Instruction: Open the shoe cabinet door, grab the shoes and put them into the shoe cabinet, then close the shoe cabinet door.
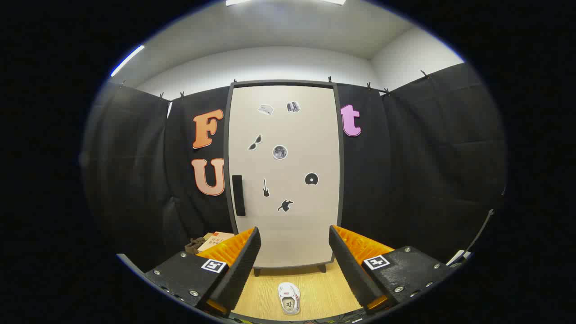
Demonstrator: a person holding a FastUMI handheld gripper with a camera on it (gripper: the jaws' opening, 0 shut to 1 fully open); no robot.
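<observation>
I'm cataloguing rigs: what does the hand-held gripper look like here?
The hand-held gripper has two wedge-shaped fingers with ribbed outer faces. Each sits on a dark block studded with silver screws and bearing a square black-and-white marker. The fingers stand open, holding nothing.

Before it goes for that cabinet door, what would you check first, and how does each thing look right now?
1. Shoe cabinet door shut, ready to open: ok.
2. Black handle on the door's left edge in sight: ok.
3. Gripper jaws open and holding nothing: ok.
4. White shoe on the wooden floor, between the jaws, ahead of the cabinet: ok.
5. Room inside the cabinet: cannot tell.
</observation>
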